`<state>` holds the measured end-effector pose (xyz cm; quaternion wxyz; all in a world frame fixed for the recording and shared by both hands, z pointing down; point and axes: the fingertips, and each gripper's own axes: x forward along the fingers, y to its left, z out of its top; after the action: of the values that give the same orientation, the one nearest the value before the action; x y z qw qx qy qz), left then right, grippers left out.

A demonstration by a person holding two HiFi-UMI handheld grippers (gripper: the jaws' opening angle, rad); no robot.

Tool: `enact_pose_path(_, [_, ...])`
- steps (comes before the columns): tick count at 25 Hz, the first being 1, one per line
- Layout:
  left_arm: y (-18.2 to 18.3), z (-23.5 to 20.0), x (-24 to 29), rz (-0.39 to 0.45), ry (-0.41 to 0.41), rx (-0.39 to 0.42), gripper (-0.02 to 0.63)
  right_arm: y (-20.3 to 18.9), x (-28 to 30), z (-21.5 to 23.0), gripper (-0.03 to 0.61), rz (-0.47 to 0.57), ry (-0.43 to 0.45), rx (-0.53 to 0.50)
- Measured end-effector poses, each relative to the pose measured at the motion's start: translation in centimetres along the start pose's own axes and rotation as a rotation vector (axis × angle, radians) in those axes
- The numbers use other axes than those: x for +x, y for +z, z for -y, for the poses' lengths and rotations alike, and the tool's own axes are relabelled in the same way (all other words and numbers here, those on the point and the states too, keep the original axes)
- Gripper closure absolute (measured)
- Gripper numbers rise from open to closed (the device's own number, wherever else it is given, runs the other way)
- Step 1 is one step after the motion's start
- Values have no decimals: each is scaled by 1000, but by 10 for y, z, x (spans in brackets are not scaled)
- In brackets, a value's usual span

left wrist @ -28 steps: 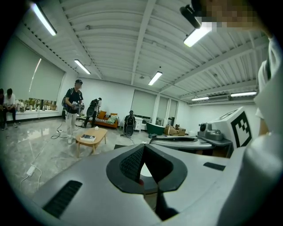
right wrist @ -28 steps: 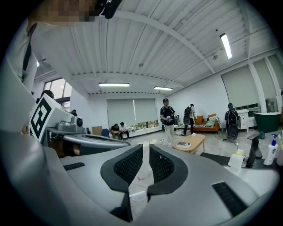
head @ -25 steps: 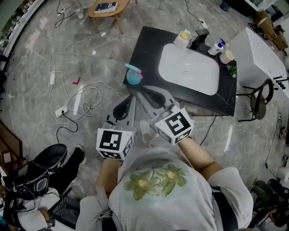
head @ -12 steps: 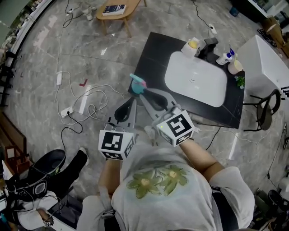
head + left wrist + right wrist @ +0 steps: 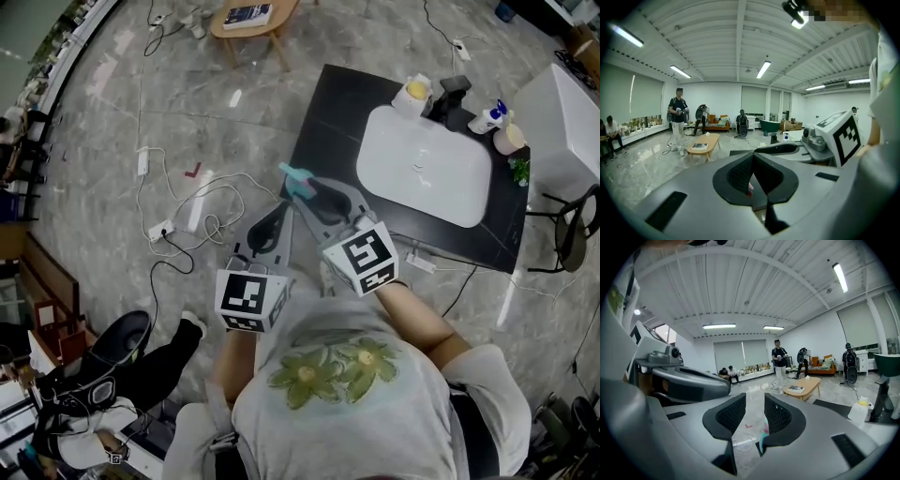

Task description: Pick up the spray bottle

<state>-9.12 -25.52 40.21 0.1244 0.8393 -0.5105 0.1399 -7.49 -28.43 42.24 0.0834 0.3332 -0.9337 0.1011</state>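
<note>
A teal spray bottle [image 5: 298, 180] with a pink trigger stands at the near left corner of the black counter [image 5: 323, 112]. My right gripper [image 5: 307, 190] is open, with its tips right at the bottle. In the right gripper view only a teal and pink sliver of the bottle [image 5: 763, 434] shows, low behind one jaw of the right gripper [image 5: 754, 404]; nothing is in the gap. My left gripper [image 5: 277, 214] hangs over the floor just left of the counter. In its own view the left gripper [image 5: 752, 157] has its jaws pressed together on nothing.
A white sink basin [image 5: 422, 164] fills the counter, with a faucet [image 5: 452, 92] and small bottles [image 5: 415, 92] at its back. Cables and a power strip [image 5: 161, 228] lie on the marble floor. A low wooden table [image 5: 253, 19] stands beyond. People [image 5: 678, 117] stand far off.
My right gripper's tips have closed in on the spray bottle. The head view has shifted, so everything sits lower and further right in the picture.
</note>
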Motion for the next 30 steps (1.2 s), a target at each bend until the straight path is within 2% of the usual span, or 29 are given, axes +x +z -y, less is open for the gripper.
enact_pose_path(4, [2,-6,10,-8,6,14,606,-23,16,10,469,-86,-36,-47])
enact_pose_path(7, [-5,-15,15,-23,-3,-33,606,-39,25,15,469,-136,-64,-73])
enact_pose_path(11, [-9,-30,25,-18,-14,-90,606,-46,36,19,469,-152,-74,-100])
enact_pose_path(15, [-11,-39,33,-18,-26,-86,606,-54,45,23,469,-167,-68,-122])
enact_pose_path(20, [-19,-41,41,-29,-36,-119,606,-66,48,25,469,-189,-55,-103])
enact_pose_path(30, [-20,-45,48,-14,-46,-134,606,-74,61,34,469,-199,-74,-105])
